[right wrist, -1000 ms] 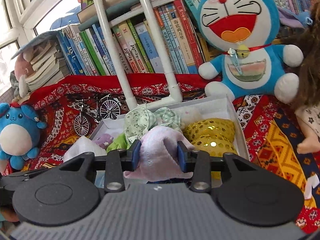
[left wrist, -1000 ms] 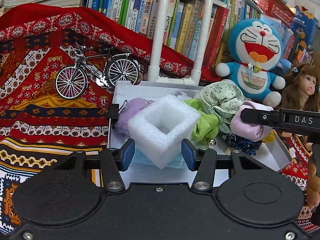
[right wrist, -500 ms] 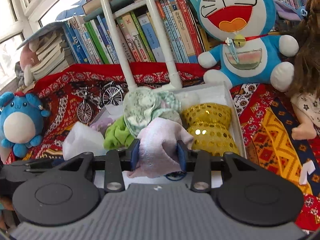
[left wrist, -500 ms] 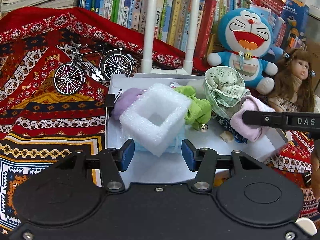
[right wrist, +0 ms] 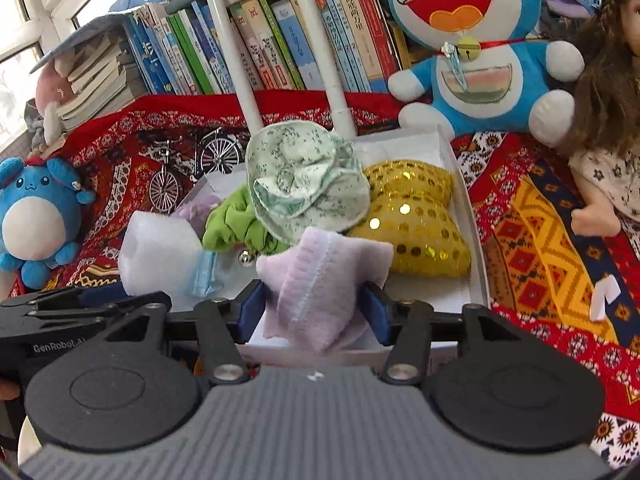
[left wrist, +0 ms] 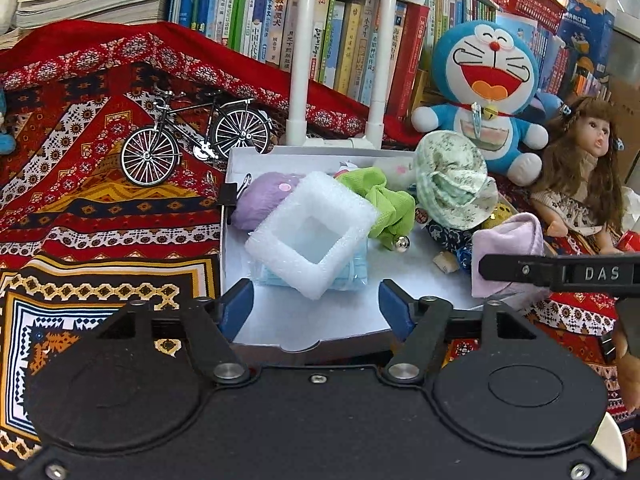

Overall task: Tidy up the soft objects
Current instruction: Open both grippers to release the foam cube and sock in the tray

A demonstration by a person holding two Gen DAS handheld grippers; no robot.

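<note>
Both tongs opening: left gripper (left wrist: pixel 316 306), lower centre, has let go; white square foam frame (left wrist: pixel 312 236) now lies free in the white cardboard box (left wrist: pixel 304 342) beyond. Right gripper (right wrist: pixel 314 312) is loosening around the pale pink fleece cloth (right wrist: pixel 320 280), crumpled, sagging over the box's near edge. Both deposits look nearly done.

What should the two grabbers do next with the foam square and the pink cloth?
Probably pull both back. The left gripper, jaws opening, has let go of the foam square in the white box; the right gripper is opening around the pink cloth.
</note>
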